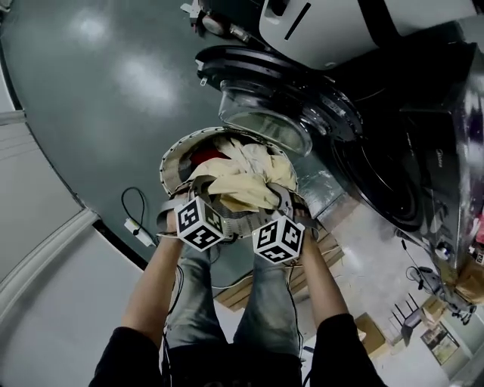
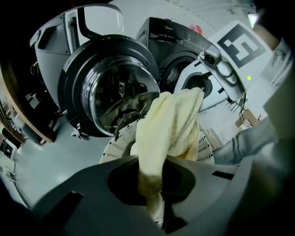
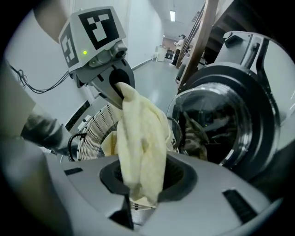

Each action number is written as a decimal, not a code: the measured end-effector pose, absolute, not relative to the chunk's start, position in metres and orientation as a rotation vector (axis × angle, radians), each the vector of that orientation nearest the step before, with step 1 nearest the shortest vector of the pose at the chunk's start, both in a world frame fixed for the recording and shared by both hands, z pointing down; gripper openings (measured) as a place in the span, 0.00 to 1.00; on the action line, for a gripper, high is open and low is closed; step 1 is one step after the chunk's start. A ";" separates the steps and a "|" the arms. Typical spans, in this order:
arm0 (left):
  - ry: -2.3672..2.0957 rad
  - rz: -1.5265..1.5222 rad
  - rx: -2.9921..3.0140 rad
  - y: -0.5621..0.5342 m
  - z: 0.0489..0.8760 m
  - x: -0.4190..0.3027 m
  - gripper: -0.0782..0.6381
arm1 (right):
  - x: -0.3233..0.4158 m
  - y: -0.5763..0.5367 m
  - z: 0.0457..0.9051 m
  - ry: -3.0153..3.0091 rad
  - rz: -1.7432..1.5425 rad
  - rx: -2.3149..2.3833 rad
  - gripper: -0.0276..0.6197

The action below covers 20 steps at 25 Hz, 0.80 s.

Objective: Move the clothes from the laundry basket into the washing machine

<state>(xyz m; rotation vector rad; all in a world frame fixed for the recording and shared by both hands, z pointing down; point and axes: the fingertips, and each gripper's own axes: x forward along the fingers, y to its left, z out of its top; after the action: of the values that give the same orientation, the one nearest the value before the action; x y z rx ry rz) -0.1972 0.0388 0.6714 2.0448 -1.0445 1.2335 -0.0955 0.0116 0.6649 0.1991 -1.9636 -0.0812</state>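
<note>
Pale yellow cloth (image 1: 240,190) gripped by both tongs: left tongs (image 2: 156,198) clenched on one bunch, right tongs (image 3: 137,186) clenched on another. Cloth held over white laundry basket (image 1: 171,168), more clothes (image 1: 208,159) in it. Washing machine (image 1: 393,181) just beside basket, glass door (image 1: 265,121) swung open

We count two grippers, the left gripper (image 2: 154,193) and the right gripper (image 3: 138,184), and two marker cubes, one on each. There is one pale yellow cloth (image 1: 240,189), one laundry basket (image 1: 172,162) and one red garment (image 1: 206,159). There are two washing machines, a white machine (image 1: 318,23) far and a dark machine (image 1: 423,151) right, with one open door (image 1: 265,113). One power strip (image 1: 140,233) lies left.
</note>
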 end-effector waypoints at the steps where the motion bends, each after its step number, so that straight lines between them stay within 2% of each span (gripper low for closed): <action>1: -1.048 1.223 2.058 0.039 0.662 -0.197 0.16 | -0.096 0.011 0.654 -1.965 -0.096 0.210 0.20; 20: -1.061 1.136 2.297 0.032 0.503 -0.173 0.16 | -0.076 0.009 0.471 -1.998 -0.198 0.567 0.20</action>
<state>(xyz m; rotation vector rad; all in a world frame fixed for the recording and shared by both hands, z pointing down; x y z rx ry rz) -0.1733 0.0316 0.5028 2.2966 -1.0611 1.1360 -0.0756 0.0093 0.4710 0.5670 -1.9979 -0.1976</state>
